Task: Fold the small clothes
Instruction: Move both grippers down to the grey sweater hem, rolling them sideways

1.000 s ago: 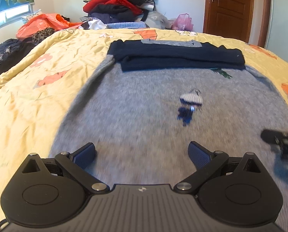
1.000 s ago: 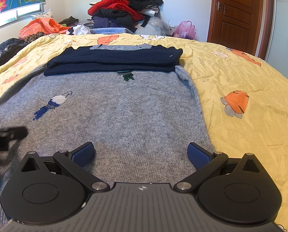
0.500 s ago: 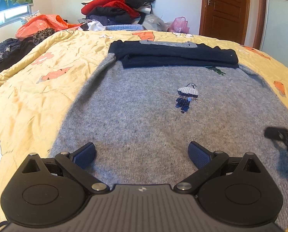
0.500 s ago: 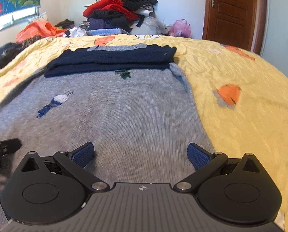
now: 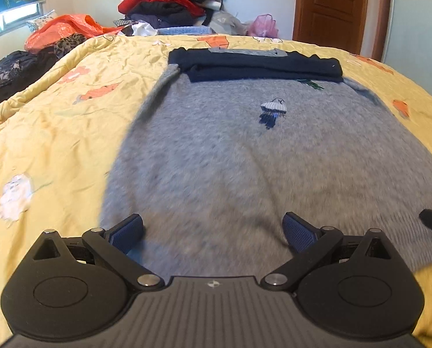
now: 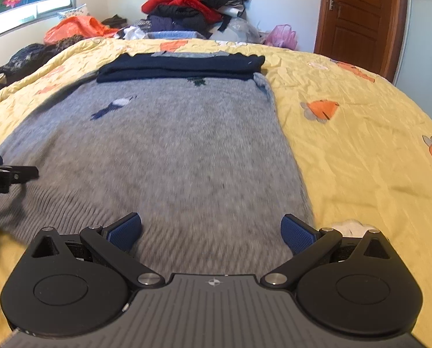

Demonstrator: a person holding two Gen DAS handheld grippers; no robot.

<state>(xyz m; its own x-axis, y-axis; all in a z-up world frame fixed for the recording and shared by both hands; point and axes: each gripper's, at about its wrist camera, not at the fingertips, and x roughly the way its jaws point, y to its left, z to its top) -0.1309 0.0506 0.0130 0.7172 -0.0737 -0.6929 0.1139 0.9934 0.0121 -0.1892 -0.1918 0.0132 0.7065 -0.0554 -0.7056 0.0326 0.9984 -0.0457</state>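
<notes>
A grey knit sweater (image 5: pixel 230 156) with a small embroidered figure lies flat on the yellow quilt, its navy sleeves (image 5: pixel 256 66) folded across the top. It also shows in the right wrist view (image 6: pixel 172 150), with its navy sleeves (image 6: pixel 181 68) at the far end. My left gripper (image 5: pixel 213 232) is open and empty over the sweater's near left hem. My right gripper (image 6: pixel 211 232) is open and empty over the near right hem. Each gripper's tip shows at the edge of the other view.
The yellow quilt (image 5: pixel 56 121) with orange prints covers the bed. A heap of clothes (image 5: pixel 172 3) and an orange bag (image 5: pixel 62 26) lie at the far end. A wooden door (image 6: pixel 360 14) stands at the back right.
Both grippers have drawn back toward the sweater's near hem. The ribbed hem and quilt edge now show under them. Both stay open.
</notes>
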